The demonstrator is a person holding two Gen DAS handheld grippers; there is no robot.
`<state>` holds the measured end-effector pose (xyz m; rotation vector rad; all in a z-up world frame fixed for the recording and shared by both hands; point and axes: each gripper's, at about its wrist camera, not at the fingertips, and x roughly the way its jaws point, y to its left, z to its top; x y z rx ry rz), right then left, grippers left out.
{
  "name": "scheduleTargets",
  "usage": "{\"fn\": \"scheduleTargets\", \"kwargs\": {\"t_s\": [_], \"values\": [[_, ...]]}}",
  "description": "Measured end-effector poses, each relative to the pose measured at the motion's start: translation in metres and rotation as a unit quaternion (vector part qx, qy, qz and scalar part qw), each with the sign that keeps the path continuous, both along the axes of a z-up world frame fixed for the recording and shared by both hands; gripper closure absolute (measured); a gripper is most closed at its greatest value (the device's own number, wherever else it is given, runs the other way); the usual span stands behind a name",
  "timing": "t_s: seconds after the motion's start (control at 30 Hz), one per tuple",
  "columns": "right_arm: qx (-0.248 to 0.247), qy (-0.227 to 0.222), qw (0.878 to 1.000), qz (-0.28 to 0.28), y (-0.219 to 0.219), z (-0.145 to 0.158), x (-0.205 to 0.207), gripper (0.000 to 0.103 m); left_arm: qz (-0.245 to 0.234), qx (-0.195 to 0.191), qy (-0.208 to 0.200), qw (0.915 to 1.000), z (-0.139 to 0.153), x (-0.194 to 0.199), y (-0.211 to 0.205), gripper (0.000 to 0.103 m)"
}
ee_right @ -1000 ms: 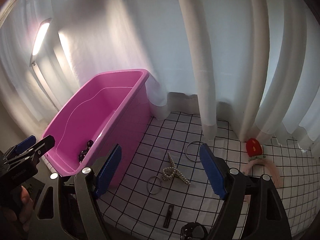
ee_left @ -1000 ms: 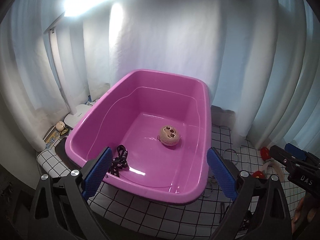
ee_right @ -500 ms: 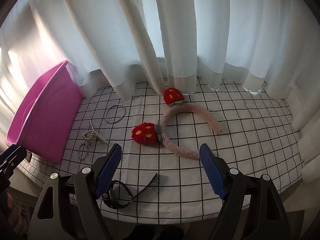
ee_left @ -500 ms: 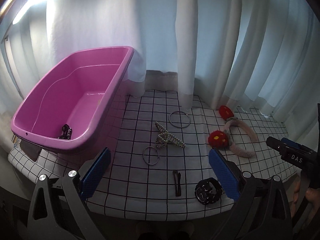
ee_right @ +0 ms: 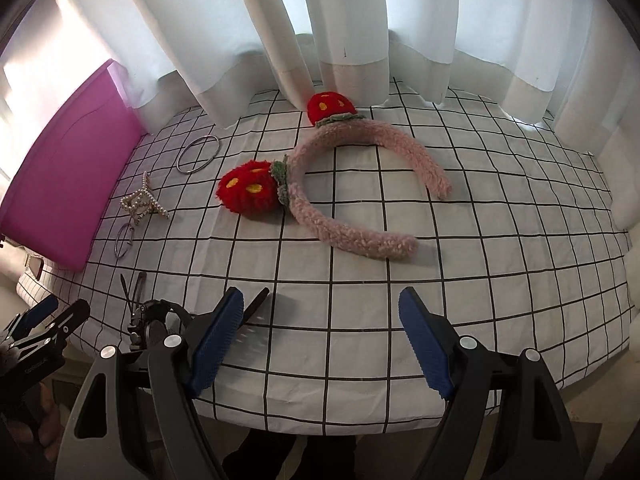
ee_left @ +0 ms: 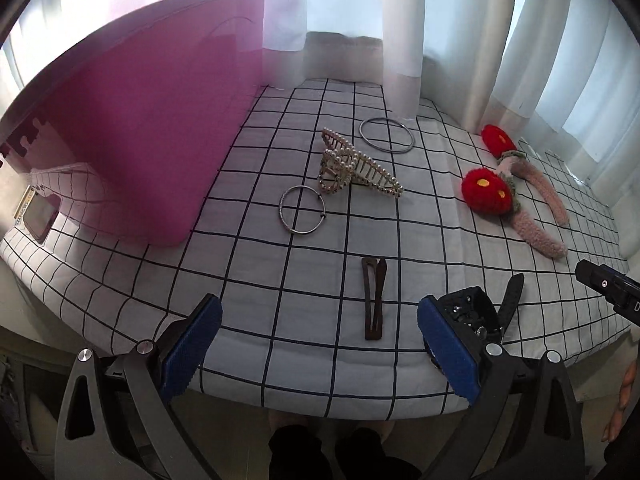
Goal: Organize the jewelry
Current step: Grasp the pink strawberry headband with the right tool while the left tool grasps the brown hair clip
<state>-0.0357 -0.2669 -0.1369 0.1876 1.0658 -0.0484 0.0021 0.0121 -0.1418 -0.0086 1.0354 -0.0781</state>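
Observation:
A pink bin (ee_left: 132,128) stands at the left of the checked cloth (ee_left: 320,272); it also shows in the right wrist view (ee_right: 64,184). On the cloth lie a pearl claw clip (ee_left: 352,166), two metal rings (ee_left: 386,141) (ee_left: 301,214), a brown snap clip (ee_left: 373,298), a black claw clip (ee_left: 476,312) and a pink headband with red strawberries (ee_right: 340,200). My left gripper (ee_left: 318,346) is open and empty over the cloth's front edge, the brown clip just ahead. My right gripper (ee_right: 320,344) is open and empty, short of the headband.
White curtains (ee_right: 340,20) hang behind the table. The cloth's front edge drops off just under both grippers. A small dark device (ee_left: 38,216) lies at the bin's left foot.
Both grippers have swung right and dropped lower, away from the bin's inside toward the loose pieces on the cloth. Both stay open and empty.

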Motion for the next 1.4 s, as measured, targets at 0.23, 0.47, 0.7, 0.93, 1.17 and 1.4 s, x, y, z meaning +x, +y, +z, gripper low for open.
{"fn": "scheduleTargets", "kwargs": {"t_s": [0.23, 0.47, 0.7, 0.93, 1.17, 1.4], "values": [[0.005, 0.000, 1.000, 0.009, -0.012, -0.011, 0.016, 0.027, 0.014, 0.014, 0.028, 0.9994, -0.034, 0.014, -0.010, 0.007], [-0.018, -0.004, 1.000, 0.019, -0.017, -0.017, 0.032, 0.027, 0.030, 0.009, 0.033, 0.9990, -0.050, 0.020, -0.013, 0.006], [-0.050, 0.001, 0.998, 0.042, -0.018, -0.029, 0.052, 0.027, 0.051, -0.026, 0.032, 0.9978, -0.056, 0.023, -0.009, 0.006], [-0.078, 0.013, 0.994, 0.072, -0.021, -0.042, 0.073, 0.027, 0.054, -0.022, 0.019, 0.9981, -0.057, 0.023, -0.020, 0.006], [-0.087, 0.014, 0.992, 0.093, -0.016, -0.049, 0.085, 0.027, 0.058, -0.025, 0.001, 0.9980, -0.056, 0.026, -0.018, 0.005], [-0.086, 0.014, 0.991, 0.105, -0.014, -0.051, 0.090, 0.027, 0.053, 0.022, 0.010, 0.9983, -0.061, 0.026, -0.013, 0.006]]}}
